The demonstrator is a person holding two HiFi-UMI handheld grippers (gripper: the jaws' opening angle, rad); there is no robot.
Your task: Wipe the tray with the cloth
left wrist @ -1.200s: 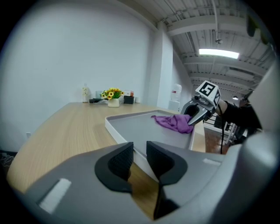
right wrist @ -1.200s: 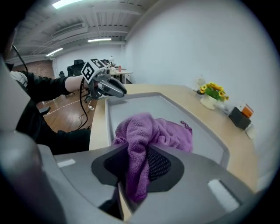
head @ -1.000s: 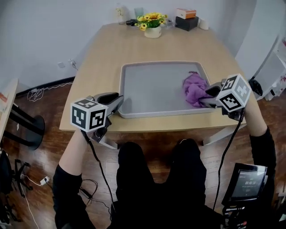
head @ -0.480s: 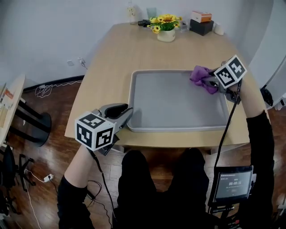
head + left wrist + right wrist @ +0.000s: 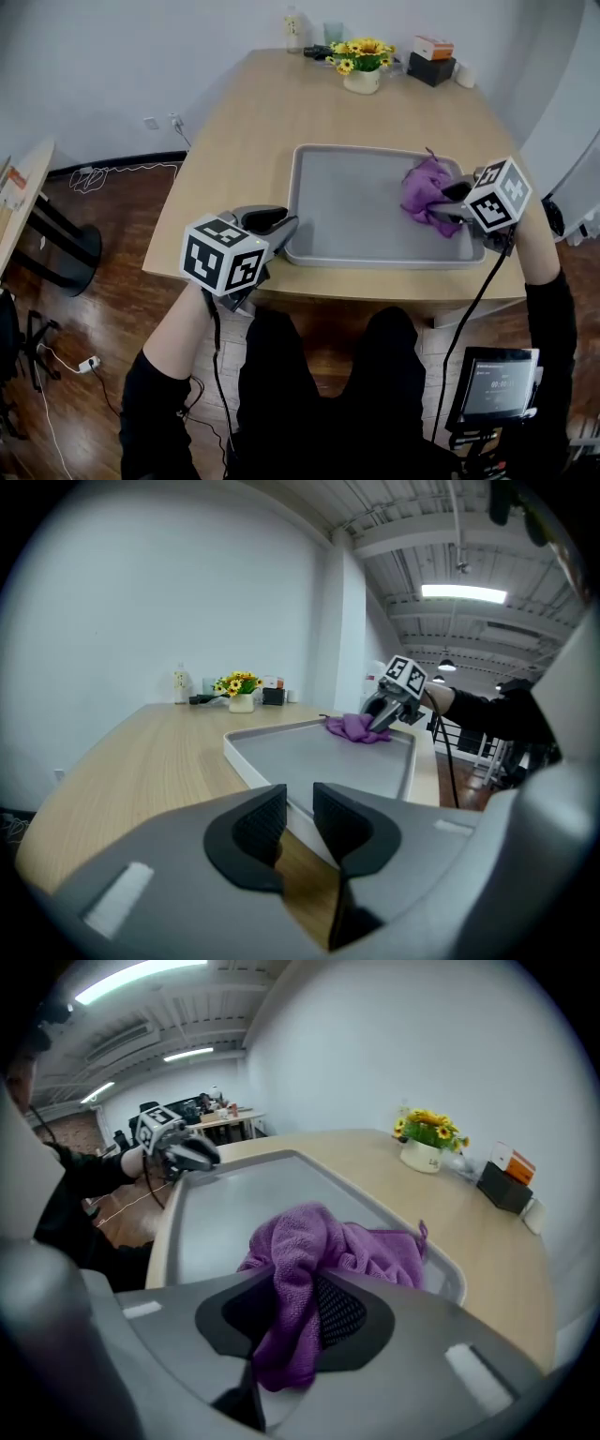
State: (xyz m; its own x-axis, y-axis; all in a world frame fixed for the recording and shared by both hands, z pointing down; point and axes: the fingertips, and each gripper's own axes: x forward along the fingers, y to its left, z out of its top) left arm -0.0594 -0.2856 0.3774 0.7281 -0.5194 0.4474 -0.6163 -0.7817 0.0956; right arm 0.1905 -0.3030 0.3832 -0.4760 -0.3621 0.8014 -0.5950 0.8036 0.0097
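On the wooden surface (image 5: 246, 141), near edge, one grey tray (image 5: 349, 202) with a raised pale rim, long side towards the person.

Grippers: two, each with one marker cube.
- Left gripper (image 5: 281, 223): left forearm bare below a black sleeve, stretched forward from the lower left. Gripper held low just beside the tray's near left corner, pointing along the tray towards its right end. Jaws a narrow gap apart, pinching nothing. In the left gripper view (image 5: 298, 808) the tray's rim and bare wood show through the gap.
- Right gripper (image 5: 442, 204): right arm in a black sleeve, reaching up along the right edge of the surface. Gripper turned inward over the tray's right end, cube uppermost. Jaws pressed on the cloth; in the right gripper view (image 5: 302, 1314) a fold runs down between the pads.

Cloth (image 5: 424, 192): one, purple terry, bunched. It lies inside the tray at its right end, close to the right rim. One part is pinched in the right jaws and the rest is heaped on the tray floor ahead of them.

Far edge of the surface:
- one white pot (image 5: 362, 82) of yellow flowers;
- two stacked boxes (image 5: 433, 56), a light one on a dark one;
- one bottle (image 5: 294, 28).

Lower right, below the surface: one small screen (image 5: 494, 384) on a stand.

Floor (image 5: 94, 281): dark wood boards, with cables by the wall.
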